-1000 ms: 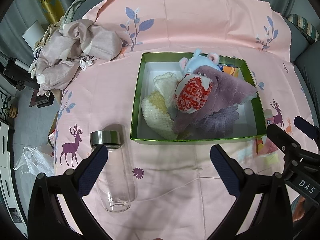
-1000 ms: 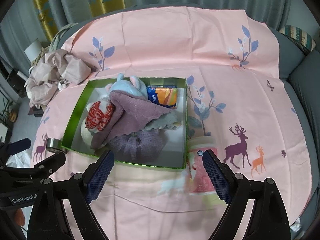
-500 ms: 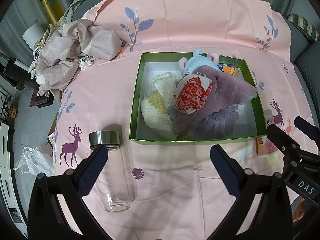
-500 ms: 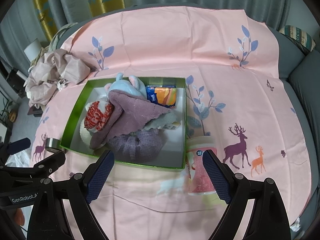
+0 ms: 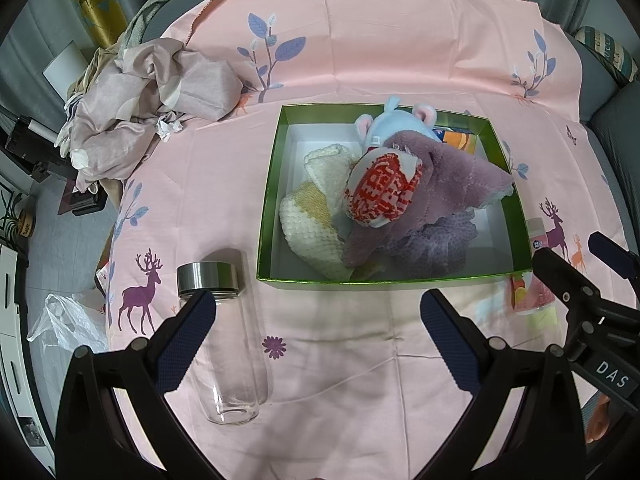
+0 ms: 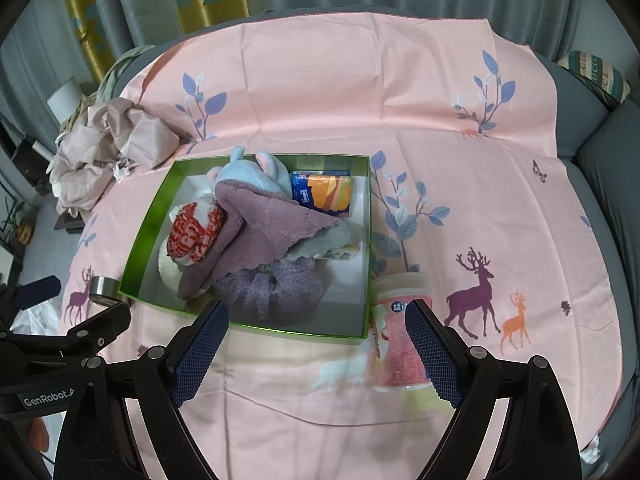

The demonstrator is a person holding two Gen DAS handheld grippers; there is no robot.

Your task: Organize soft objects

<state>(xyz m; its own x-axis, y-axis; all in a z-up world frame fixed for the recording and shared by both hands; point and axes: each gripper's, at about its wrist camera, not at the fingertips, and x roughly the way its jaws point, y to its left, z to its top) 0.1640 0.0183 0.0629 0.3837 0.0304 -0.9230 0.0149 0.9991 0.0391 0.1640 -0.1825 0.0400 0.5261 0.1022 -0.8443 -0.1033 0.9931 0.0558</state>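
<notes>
Nothing has moved since earlier: green box [image 5: 516,204] sits mid-frame, long axis left-right, soft items inside. Left gripper [image 5: 318,326] and right gripper [image 6: 316,338] both gape wide, empty.

Pink sheet [image 6: 400,100], printed with purple and orange deer and blue leaf sprigs. Green box [image 5: 267,200], white inside. In it: mauve towel [image 6: 264,220], red-white patterned cloth [image 5: 382,190], cream-yellow knit [image 5: 310,220], pale blue plush [image 6: 250,172], blue-orange pack [image 6: 324,192]. Pink-white cup [image 6: 400,340]. Clear bottle [image 5: 228,352], silver cap.
</notes>
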